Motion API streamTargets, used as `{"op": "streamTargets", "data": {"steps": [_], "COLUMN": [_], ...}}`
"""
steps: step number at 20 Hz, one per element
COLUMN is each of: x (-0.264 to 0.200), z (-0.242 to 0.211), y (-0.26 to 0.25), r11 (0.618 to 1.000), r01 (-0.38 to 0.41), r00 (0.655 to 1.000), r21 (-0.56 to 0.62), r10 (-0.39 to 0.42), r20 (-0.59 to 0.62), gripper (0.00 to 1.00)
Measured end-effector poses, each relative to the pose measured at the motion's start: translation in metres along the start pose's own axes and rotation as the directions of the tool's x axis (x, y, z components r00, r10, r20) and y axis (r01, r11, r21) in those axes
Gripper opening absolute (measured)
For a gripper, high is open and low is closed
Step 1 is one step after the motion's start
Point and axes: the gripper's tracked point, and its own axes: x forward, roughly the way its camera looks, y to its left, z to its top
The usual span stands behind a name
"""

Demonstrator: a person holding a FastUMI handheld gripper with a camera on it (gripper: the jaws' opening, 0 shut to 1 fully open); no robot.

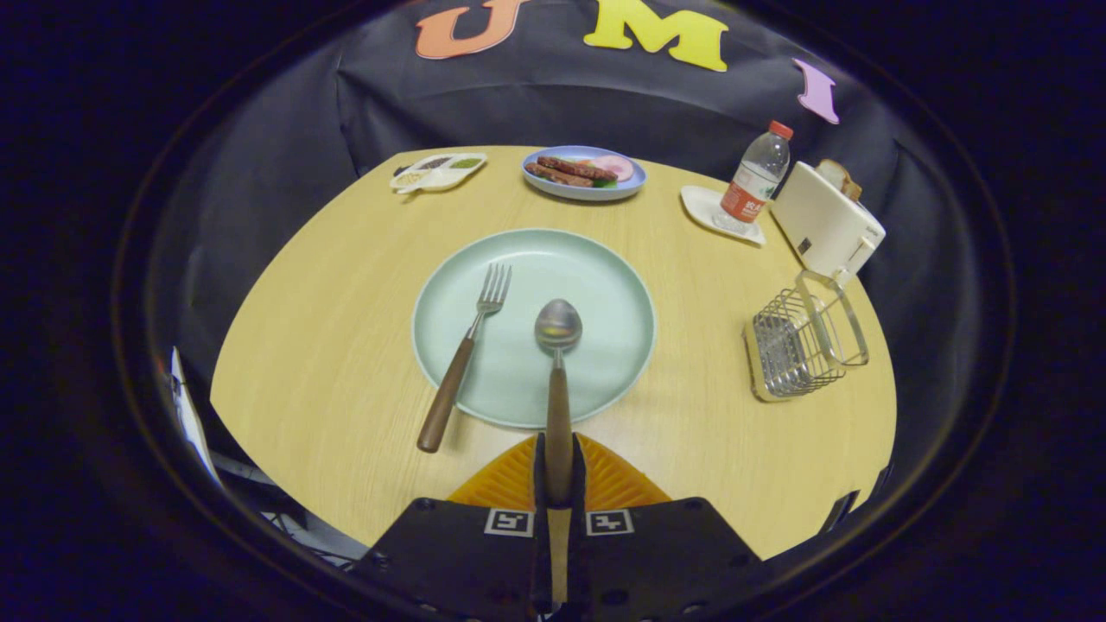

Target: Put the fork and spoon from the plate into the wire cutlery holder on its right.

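On the round pale green plate [605, 285] lie one wooden-handled steel fork [462, 358] and one wooden-handled steel spoon [557, 380]. The gripper [558, 475], level at the plate's near side, clamps the spoon's handle with both fingers. One wire cutlery holder [799, 341] stands right of the plate.

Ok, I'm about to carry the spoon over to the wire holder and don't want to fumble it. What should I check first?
1. Grip: gripper closed on the spoon handle, both fingers pressing: ok.
2. Spoon lifted off the green plate: cannot tell.
3. Fork lies apart from the spoon, left of it on the plate: ok.
4. Wire cutlery holder upright, nothing seen inside: ok.
5. Table between plate and holder unobstructed: ok.
6. Toaster stands just behind the holder, close: watch it.
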Motion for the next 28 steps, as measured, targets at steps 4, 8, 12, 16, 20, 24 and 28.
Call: {"op": "streamTargets", "data": {"steps": [4,8,12,16,20,24,28], "x": [-0.011,-0.014,-0.023,-0.038,-0.056,-0.080,-0.102], "z": [0.003,-0.001,0.009,0.027,0.047,0.070,0.081], "y": [-0.007,-0.013,-0.018,-0.023,-0.037,-0.073,-0.119], "r11": [0.999,0.999,0.998,0.996,0.995,0.996,0.998], "r01": [-0.014,-0.033,-0.055,-0.082,-0.097,-0.086,-0.067], "r00": [0.999,0.998,0.996,0.990,0.986,0.981,0.982], "r21": [-0.034,-0.038,-0.033,-0.025,-0.003,-0.004,0.021], "r10": [0.016,0.034,0.057,0.084,0.097,0.086,0.062], "r20": [0.040,0.043,0.074,0.111,0.135,0.171,0.180], "gripper": [0.07,0.05,0.05,0.05,0.05,0.05,0.05]}}
